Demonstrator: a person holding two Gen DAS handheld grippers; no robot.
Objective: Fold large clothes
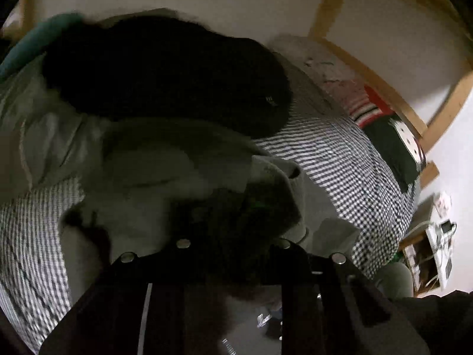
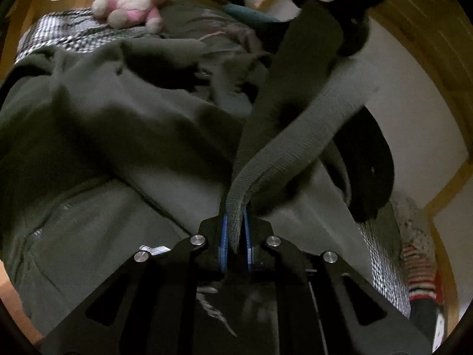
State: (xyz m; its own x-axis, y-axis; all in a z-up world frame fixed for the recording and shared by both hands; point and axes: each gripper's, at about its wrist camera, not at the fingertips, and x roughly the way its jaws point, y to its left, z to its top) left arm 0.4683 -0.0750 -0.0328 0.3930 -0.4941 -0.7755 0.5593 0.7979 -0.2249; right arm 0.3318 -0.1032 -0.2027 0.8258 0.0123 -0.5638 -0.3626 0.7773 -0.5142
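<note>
A large grey-green sweatshirt (image 2: 103, 118) lies crumpled over a bed. Its ribbed hem band (image 2: 295, 124) rises off the heap, stretched between the two grippers. My right gripper (image 2: 236, 236) is shut on one end of the band, which is pinched between its blue pads (image 2: 223, 236). At the top of the right wrist view my left gripper (image 2: 351, 29) holds the other end, lifted. In the left wrist view the sweatshirt (image 1: 165, 159) bunches over my left gripper (image 1: 236, 216), and the fabric hides its fingertips.
A black garment (image 1: 165, 71) lies behind the sweatshirt on the black-and-white checked bed cover (image 1: 340, 153). A pink plush toy (image 2: 130, 3) sits at one end of the bed and striped fabric (image 1: 366, 106) at the other. A wooden bed frame (image 1: 369, 74) and a white wall border the bed.
</note>
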